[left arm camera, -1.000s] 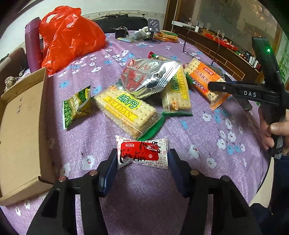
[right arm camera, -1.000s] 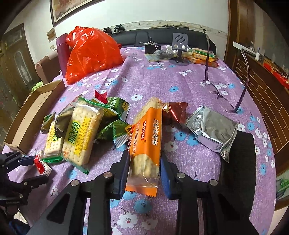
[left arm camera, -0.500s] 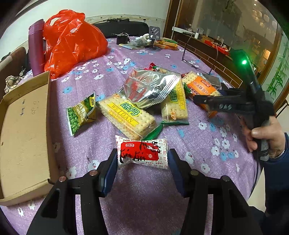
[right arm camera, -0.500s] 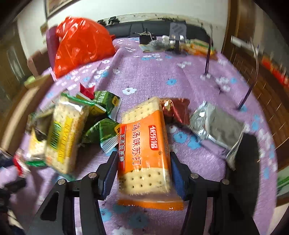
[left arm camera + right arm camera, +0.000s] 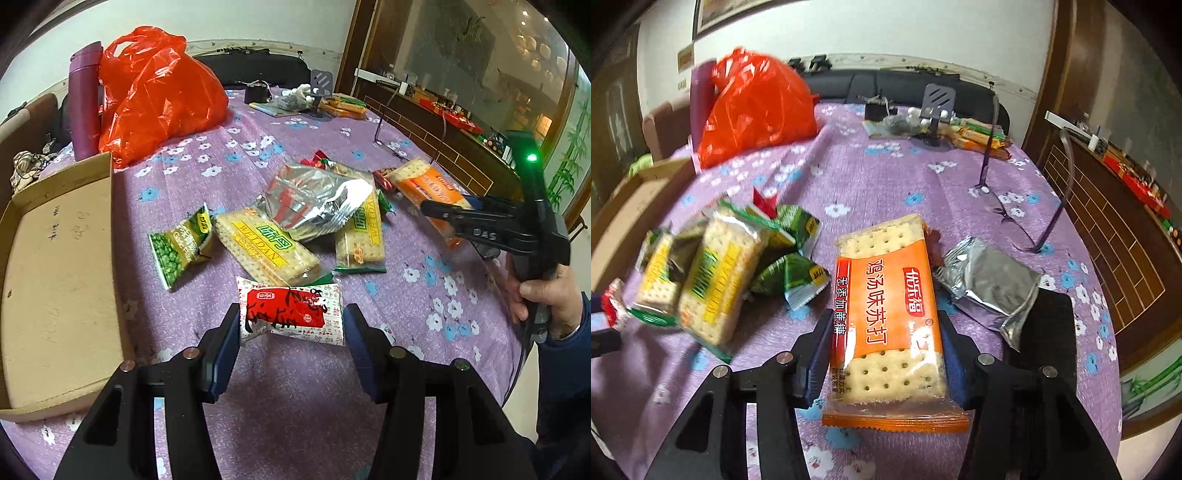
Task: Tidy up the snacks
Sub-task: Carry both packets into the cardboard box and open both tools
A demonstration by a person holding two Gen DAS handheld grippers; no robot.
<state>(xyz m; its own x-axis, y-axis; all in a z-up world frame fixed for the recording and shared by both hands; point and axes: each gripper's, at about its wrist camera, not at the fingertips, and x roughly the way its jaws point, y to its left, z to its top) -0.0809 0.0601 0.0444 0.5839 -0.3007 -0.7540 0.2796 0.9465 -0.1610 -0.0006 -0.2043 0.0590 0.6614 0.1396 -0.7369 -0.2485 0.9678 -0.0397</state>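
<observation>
My left gripper [image 5: 290, 332] is shut on a red and white snack packet [image 5: 290, 310] and holds it above the purple tablecloth. My right gripper [image 5: 882, 350] is shut on an orange cracker pack [image 5: 886, 310], lifted off the table; it also shows in the left wrist view [image 5: 430, 195] between the right gripper's fingers [image 5: 454, 212]. A pile of snacks lies mid-table: a yellow Weidan cracker pack [image 5: 267, 245], a green pea packet [image 5: 179, 247], a silver bag [image 5: 317, 199] and a second Weidan pack [image 5: 364, 236].
An open cardboard box [image 5: 55, 280] lies at the table's left edge. A red plastic bag [image 5: 155, 92] and a purple bottle [image 5: 85, 99] stand at the back left. A silver pouch [image 5: 991, 288] lies right of the orange pack. A phone stand [image 5: 936, 110] and clutter sit at the far edge.
My right gripper has lifted the orange cracker pack off the table and turned it flat towards the camera. My left gripper has risen a little with the red packet in it.
</observation>
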